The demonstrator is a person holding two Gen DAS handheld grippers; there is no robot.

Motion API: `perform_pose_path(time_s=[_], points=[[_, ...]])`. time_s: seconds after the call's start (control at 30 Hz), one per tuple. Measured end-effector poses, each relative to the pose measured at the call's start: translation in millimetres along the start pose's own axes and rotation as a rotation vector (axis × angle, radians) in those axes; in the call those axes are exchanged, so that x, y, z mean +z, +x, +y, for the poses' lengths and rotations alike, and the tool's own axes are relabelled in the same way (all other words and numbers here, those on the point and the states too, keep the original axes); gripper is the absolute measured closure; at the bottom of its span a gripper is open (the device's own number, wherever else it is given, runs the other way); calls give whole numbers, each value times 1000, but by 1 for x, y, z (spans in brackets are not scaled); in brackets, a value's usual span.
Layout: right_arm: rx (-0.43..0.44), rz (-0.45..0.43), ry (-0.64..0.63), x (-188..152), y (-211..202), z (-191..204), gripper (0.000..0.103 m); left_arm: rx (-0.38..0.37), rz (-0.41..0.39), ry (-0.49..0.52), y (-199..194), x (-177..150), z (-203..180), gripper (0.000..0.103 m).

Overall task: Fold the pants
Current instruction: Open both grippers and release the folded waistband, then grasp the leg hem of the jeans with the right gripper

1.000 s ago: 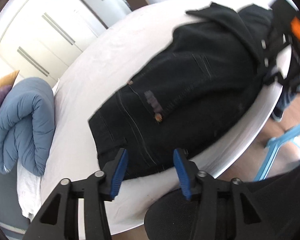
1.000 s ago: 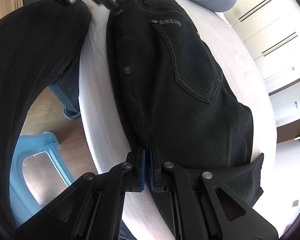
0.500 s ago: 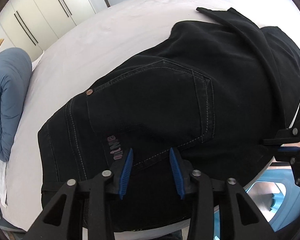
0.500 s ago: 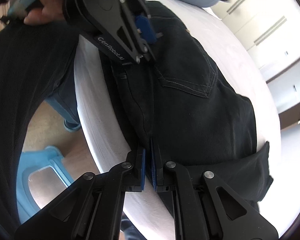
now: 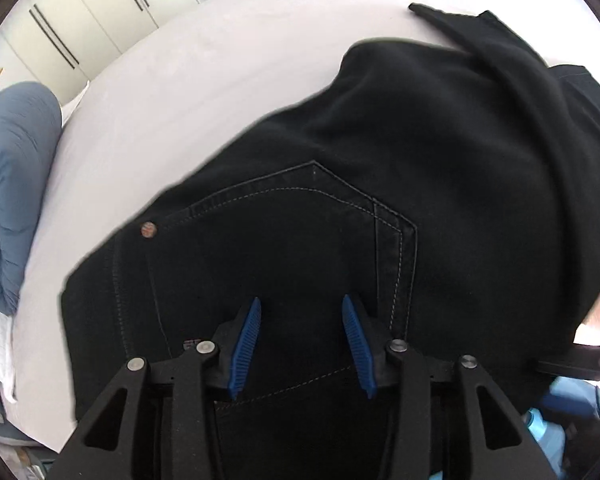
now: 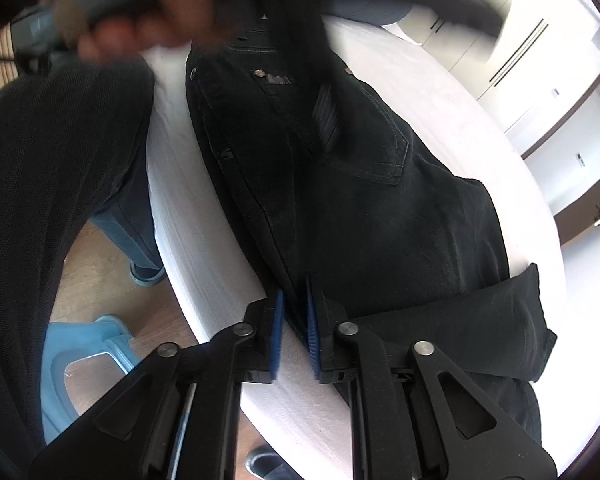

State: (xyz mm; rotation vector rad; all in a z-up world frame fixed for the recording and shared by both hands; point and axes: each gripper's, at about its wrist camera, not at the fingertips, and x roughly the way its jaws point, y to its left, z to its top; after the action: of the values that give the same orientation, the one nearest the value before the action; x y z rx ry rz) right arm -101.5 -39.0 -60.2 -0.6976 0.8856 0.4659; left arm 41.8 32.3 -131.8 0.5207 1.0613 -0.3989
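Observation:
Black pants [image 5: 380, 200] lie folded lengthwise on a white bed [image 5: 180, 92], back pocket up and a leg folded over at the far end. My left gripper [image 5: 301, 300] hovers close over the back pocket, open, with no cloth pinched between its blue pads. In the right wrist view the pants [image 6: 380, 208] run along the bed's near edge. My right gripper [image 6: 294, 286] sits at that edge with its jaws opening. The pants' side seam lies between the pads, which no longer press on it. A blurred hand [image 6: 112, 12] carries the left gripper at the top of that view.
A rolled blue duvet [image 5: 16, 184] lies at the bed's left end, with white wardrobe doors [image 5: 80, 28] behind. Beside the bed are a blue plastic stool [image 6: 80, 364] on wooden floor and the person's dark-trousered leg [image 6: 52, 184].
The left gripper moved from the waistband end in over the back pocket and came lower. The right gripper's pads, shut on the pants' edge before, have parted.

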Motion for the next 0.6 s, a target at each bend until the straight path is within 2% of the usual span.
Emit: perform_pose_path(time_s=[0.03,0.07,0.1,0.17,0.27,0.37,0.43,0.5,0.6], points=[[19,-1,29,-2,-4,-3,72,-30,-10,-47,2,-1,7,56],[28,-6,55,-3,-8,-6,48,-56,-5,-82,3,1,13,55],[49,-27,93,-6,-17,-11,34,-69,0,-100,2,1,16,54],[77,-93,163,-13,-39,-22,32,-56,2,-77,1,1,14,54],[26,-125,313,-21,-61,-59,31,-42,12,-85,-5,7,14,55],[11,-119,589,-32,-67,-130,31,-57,-42,-97,-24,16,11,56],[6,-79,785,-44,-61,-185,31,-88,-73,-92,-33,25,1,56],[9,-61,893,-51,-52,-226,31,-116,-76,-95,-28,31,-6,56],[-47,-33,1003,-54,-34,-283,31,-162,-17,-146,0,29,-7,55]])
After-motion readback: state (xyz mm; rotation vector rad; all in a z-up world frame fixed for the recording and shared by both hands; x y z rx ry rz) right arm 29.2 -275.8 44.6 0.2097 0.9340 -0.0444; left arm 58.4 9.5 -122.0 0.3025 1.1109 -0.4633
